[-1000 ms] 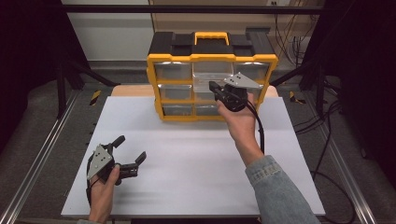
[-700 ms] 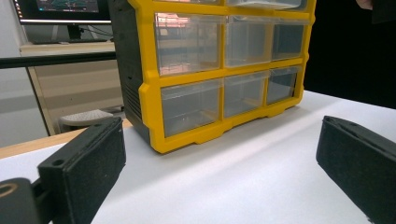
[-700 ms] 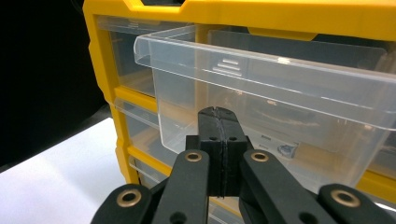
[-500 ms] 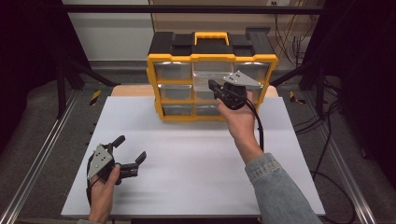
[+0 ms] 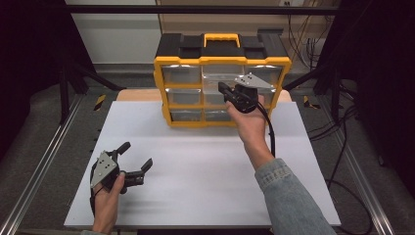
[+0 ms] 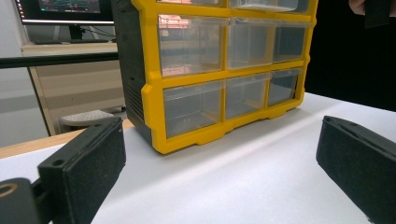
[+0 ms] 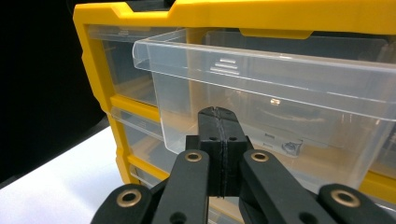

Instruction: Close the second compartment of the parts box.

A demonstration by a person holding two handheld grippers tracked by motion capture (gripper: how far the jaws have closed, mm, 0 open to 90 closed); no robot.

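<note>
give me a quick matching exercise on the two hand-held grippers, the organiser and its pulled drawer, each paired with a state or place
Things:
1. left hand-held gripper
2. right hand-held gripper
3. clear drawer
4. carry handle

States or places:
a. jaws pressed together, nothing between them
b. yellow, on top of the organiser
c. jaws wide apart, low over the white table
d. partly pulled out

Pairs: 1-c, 2-a, 3-d, 4-b

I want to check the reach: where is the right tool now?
High view: the right tool, jaws shut, sits at the organizer's top middle drawer, which is partly pulled out.
</note>
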